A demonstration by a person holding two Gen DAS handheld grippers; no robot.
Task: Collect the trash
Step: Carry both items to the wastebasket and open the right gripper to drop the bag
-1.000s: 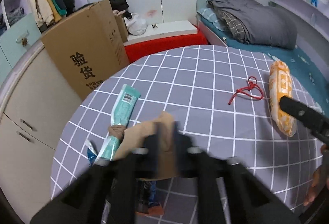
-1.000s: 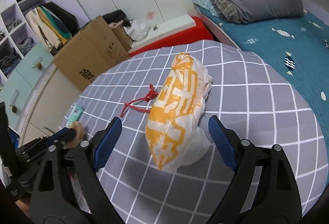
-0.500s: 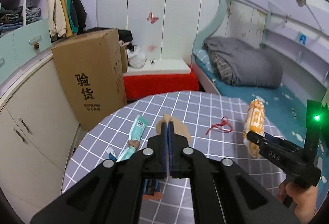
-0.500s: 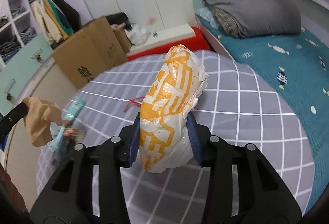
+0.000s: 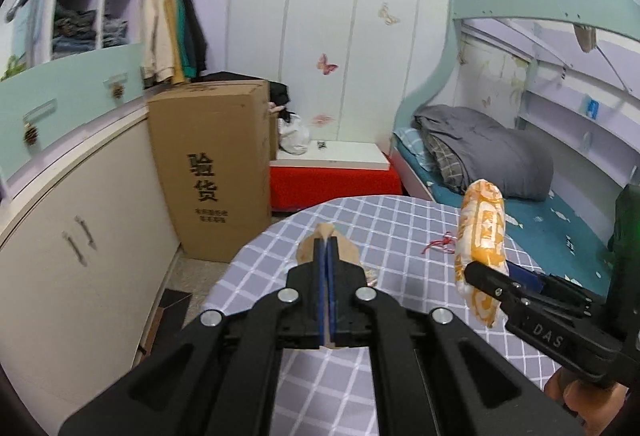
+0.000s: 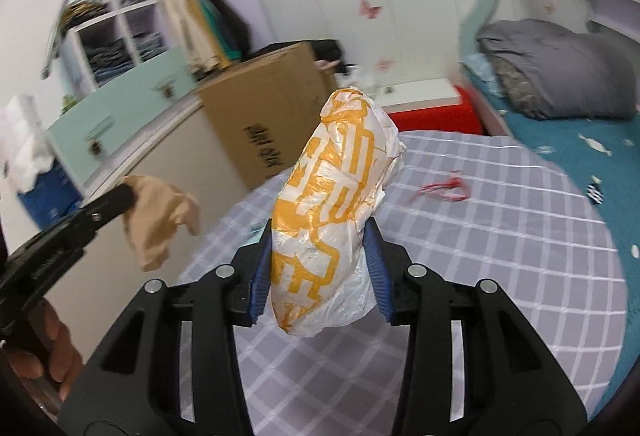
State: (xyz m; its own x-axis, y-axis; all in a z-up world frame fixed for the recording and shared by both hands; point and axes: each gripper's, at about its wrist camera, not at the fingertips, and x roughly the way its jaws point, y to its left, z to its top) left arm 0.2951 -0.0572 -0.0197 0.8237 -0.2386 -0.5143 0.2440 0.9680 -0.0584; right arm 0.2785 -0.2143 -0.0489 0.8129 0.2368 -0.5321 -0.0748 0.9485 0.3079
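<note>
My left gripper (image 5: 327, 248) is shut on a crumpled brown paper piece (image 5: 347, 250) and holds it above the round table with the grey checked cloth (image 5: 384, 220). The brown paper also shows hanging from the left gripper in the right wrist view (image 6: 158, 220). My right gripper (image 6: 320, 236) is shut on a white and orange plastic bag (image 6: 332, 204), lifted off the table; the bag also shows in the left wrist view (image 5: 482, 240). A red string (image 6: 444, 191) lies on the table beyond the bag.
A large cardboard box (image 5: 212, 172) stands on the floor left of the table, by white cabinets (image 5: 80, 220). A red bench (image 5: 332, 182) and a bed with a grey duvet (image 5: 488, 152) lie behind. A dark mat (image 5: 170, 306) is on the floor.
My left gripper shut on the brown paper and lifted it off the table. My right gripper shut on the orange and white bag and raised it. Both views tilted up.
</note>
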